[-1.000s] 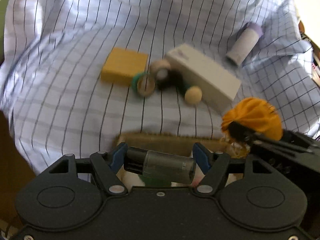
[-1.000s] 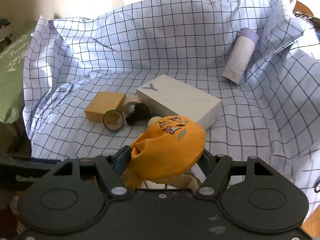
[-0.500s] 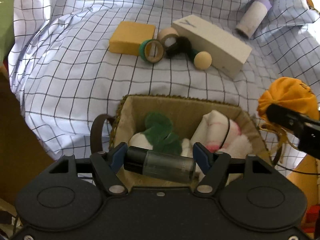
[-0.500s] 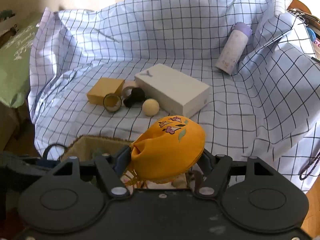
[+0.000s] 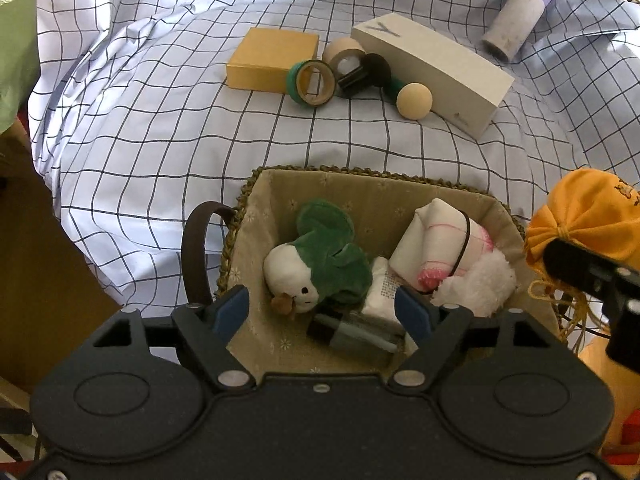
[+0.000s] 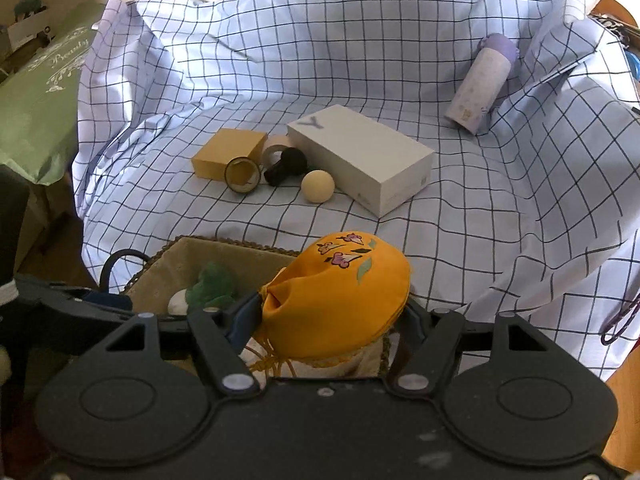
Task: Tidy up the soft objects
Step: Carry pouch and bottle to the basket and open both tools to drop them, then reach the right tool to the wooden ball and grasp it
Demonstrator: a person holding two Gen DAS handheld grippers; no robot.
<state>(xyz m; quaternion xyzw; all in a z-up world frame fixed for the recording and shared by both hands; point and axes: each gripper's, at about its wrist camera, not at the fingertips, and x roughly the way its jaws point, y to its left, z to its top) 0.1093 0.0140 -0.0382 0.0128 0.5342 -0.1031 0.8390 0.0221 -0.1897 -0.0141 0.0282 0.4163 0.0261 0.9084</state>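
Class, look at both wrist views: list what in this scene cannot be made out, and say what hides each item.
- Right wrist view: most of the basket interior, hidden by the orange pouch and the right hand-held gripper.
- Left wrist view: the pouch's right side, cut off by the frame edge.
- Left wrist view: the small dark-capped tube in the basket, blurred; its kind is unclear.
- Both views: print on the white box, too small.
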